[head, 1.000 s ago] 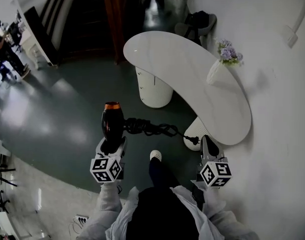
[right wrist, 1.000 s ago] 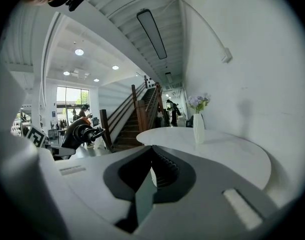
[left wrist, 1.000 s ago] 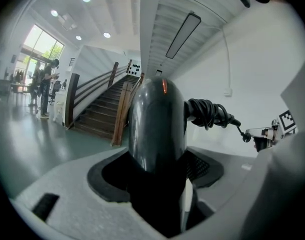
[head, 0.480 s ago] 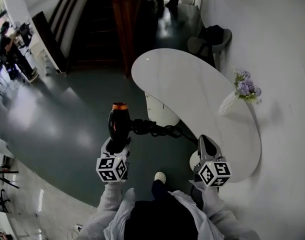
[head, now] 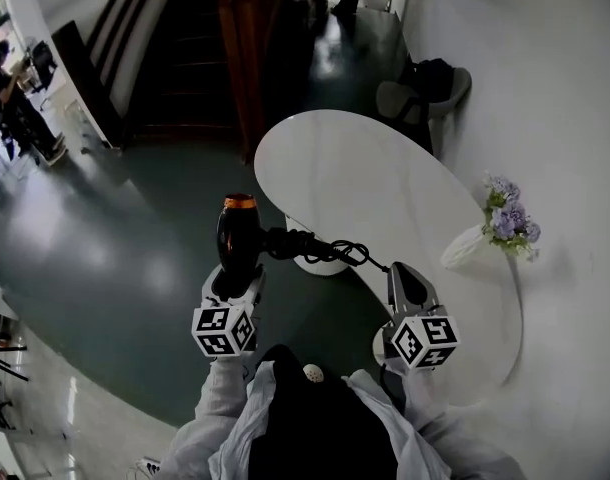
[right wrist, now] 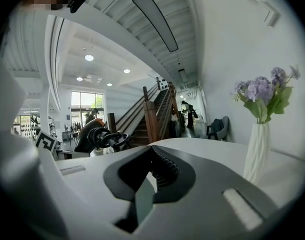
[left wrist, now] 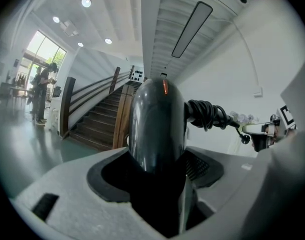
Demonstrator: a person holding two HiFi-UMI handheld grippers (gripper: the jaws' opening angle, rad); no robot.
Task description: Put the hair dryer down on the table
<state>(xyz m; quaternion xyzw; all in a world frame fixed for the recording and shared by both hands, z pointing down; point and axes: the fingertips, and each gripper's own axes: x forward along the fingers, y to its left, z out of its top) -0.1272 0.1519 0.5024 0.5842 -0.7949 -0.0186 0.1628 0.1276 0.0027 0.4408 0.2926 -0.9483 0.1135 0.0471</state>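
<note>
Carrying the glossy black hair dryer (head: 237, 236) with an orange ring at its nozzle, our left gripper (head: 235, 283) is clamped on its handle. It holds the dryer upright above the polished dark green floor (head: 125, 258), short of the table. The coiled black cord (head: 320, 250) trails toward our right gripper (head: 405, 280), whose jaws are closed on nothing over the near edge of the curved white table (head: 385, 178). A white vase (head: 470, 250) of purple flowers stands by the white wall. Beyond rises a dark staircase (head: 175, 68). Since a second ago we have stepped closer, so the table lies nearer.
</note>
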